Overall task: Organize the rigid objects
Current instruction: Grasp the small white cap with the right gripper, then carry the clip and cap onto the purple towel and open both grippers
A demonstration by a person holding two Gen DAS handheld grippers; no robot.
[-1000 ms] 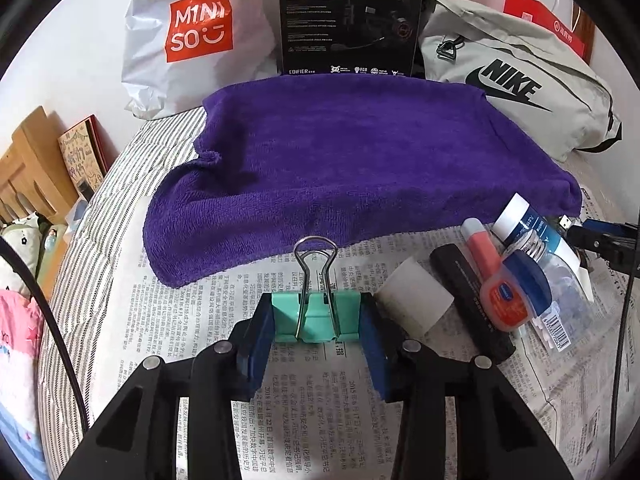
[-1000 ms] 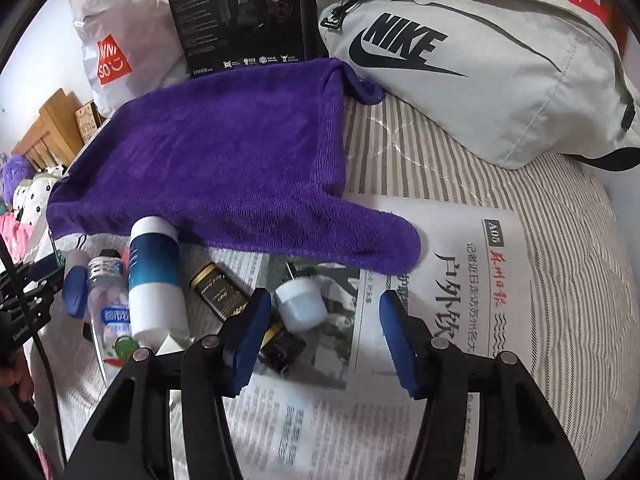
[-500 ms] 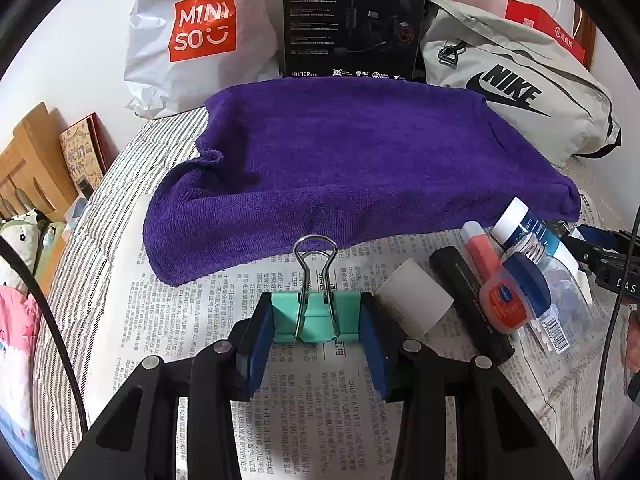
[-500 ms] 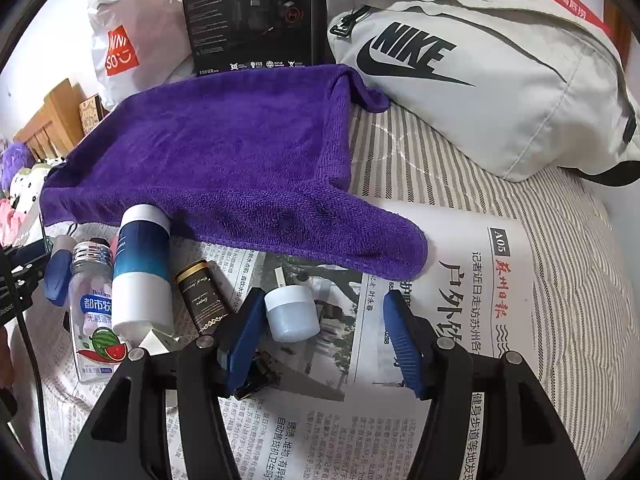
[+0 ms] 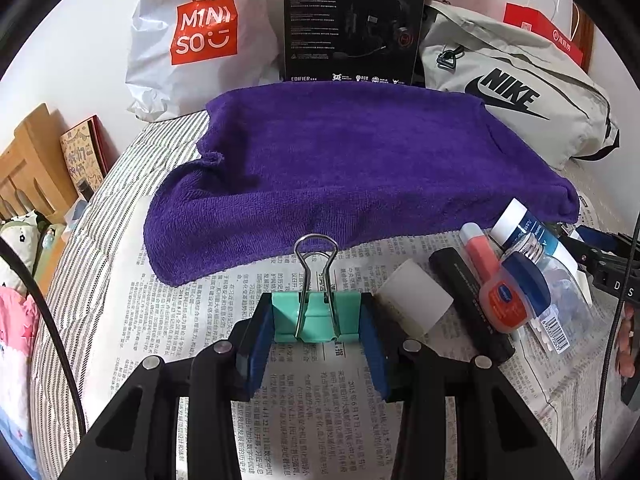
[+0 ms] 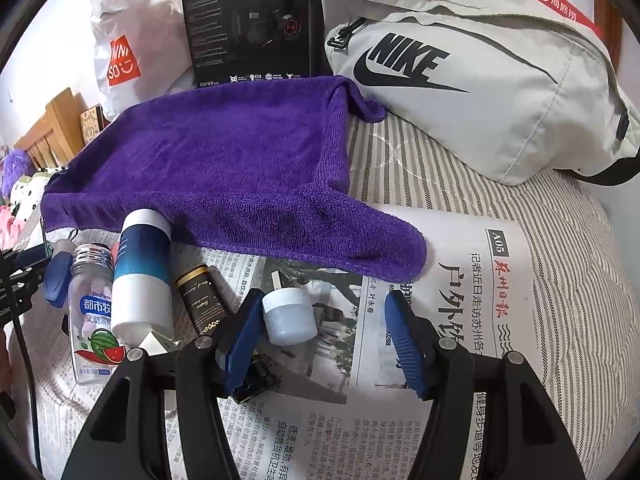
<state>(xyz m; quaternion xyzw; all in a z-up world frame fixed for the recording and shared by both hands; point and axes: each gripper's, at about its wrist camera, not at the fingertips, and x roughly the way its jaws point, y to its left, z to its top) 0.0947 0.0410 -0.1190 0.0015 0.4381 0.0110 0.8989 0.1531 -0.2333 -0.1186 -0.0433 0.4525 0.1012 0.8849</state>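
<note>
Mint-green binder clip (image 5: 316, 317), one only, stayed clamped between the blue pads of the left gripper (image 5: 316, 344) above the newspaper (image 5: 192, 320), unchanged from a second before. Right gripper (image 6: 324, 344), jaws spread and holding nothing, had advanced: one small white jar (image 6: 289, 315) now sat between its fingers, just beside the left pad, with one black-and-gold tube (image 6: 200, 300), one blue-and-white bottle (image 6: 140, 276) and one clear bottle (image 6: 91, 312) lying left of it, near the purple towel (image 6: 224, 168).
</note>
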